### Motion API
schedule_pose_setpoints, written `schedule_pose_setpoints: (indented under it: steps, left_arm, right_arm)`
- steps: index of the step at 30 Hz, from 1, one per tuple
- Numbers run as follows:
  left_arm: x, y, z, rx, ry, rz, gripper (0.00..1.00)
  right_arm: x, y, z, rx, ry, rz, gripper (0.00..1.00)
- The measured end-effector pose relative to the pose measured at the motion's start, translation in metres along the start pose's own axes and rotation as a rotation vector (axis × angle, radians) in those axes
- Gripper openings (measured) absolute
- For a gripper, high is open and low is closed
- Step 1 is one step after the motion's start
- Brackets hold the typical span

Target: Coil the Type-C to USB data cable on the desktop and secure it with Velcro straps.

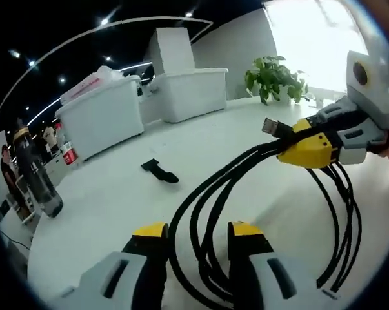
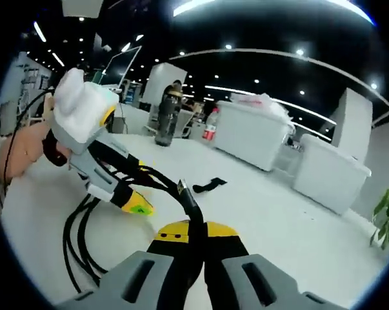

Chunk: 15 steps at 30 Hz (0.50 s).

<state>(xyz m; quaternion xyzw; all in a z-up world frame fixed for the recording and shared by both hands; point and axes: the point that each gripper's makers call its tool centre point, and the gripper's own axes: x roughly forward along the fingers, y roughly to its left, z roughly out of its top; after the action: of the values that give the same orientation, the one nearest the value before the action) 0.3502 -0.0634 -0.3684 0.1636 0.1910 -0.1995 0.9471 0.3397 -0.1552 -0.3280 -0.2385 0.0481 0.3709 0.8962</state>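
Your left gripper (image 1: 197, 242) has its yellow-tipped jaws set a little apart with the looped strands of the black cable (image 1: 207, 213) running between them; whether the pads press the strands you cannot tell from the left gripper view. Your right gripper (image 2: 195, 240) is closed on the cable near one end, and in the left gripper view you can see it (image 1: 291, 145) clamping the bundle with the flat metal plug (image 1: 271, 126) poking out past its tips. The cable is smooth, round and glossy, gathered into several long oval loops that hang between your two grippers above the desktop (image 1: 117, 194).

The Velcro strap (image 1: 159, 171) lies flat on that desktop, a short black strip, well apart from the coil. The surface is plain matte white. Toward its far side stand two white lidded plastic bins (image 1: 104, 116), a dark bottle (image 1: 36, 174), a small red-labelled bottle (image 2: 210, 126) and a green leafy plant (image 1: 275, 77). Overhead, the ceiling is dark with spot and strip lights.
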Motion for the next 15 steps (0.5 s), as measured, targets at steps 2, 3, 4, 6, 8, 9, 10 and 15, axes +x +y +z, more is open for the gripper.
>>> schedule_pose_setpoints:
  steps: [2, 3, 4, 6, 8, 9, 10, 15]
  left_arm:
    - [-0.001, 0.002, 0.010, 0.005, -0.037, 0.002, 0.39]
    - [-0.002, 0.002, 0.014, 0.014, -0.047, -0.001, 0.40]
    - [-0.003, 0.003, 0.016, 0.024, -0.054, 0.004, 0.41]
    - [-0.001, 0.001, 0.018, 0.104, -0.054, 0.000, 0.42]
    - [0.001, -0.004, 0.018, 0.171, -0.041, -0.016, 0.42]
    - [0.003, -0.008, 0.019, 0.201, -0.037, -0.031, 0.42]
    - [0.005, -0.011, 0.022, 0.223, -0.045, -0.043, 0.41]
    - [0.009, -0.030, 0.021, 0.102, -0.038, -0.154, 0.16]
  right_arm:
    - [0.001, 0.002, 0.002, -0.059, 0.000, 0.018, 0.04]
    - [0.002, 0.001, 0.003, -0.075, 0.004, 0.018, 0.04]
    - [0.003, 0.000, 0.005, -0.088, 0.003, 0.023, 0.04]
    - [0.005, 0.000, 0.009, -0.113, 0.004, 0.034, 0.04]
    - [0.008, 0.005, 0.013, -0.215, 0.019, 0.072, 0.04]
    - [0.009, 0.008, 0.015, -0.252, 0.022, 0.084, 0.04]
    - [0.010, 0.011, 0.017, -0.276, 0.021, 0.100, 0.04]
    - [0.015, 0.023, 0.025, -0.386, 0.016, 0.170, 0.04]
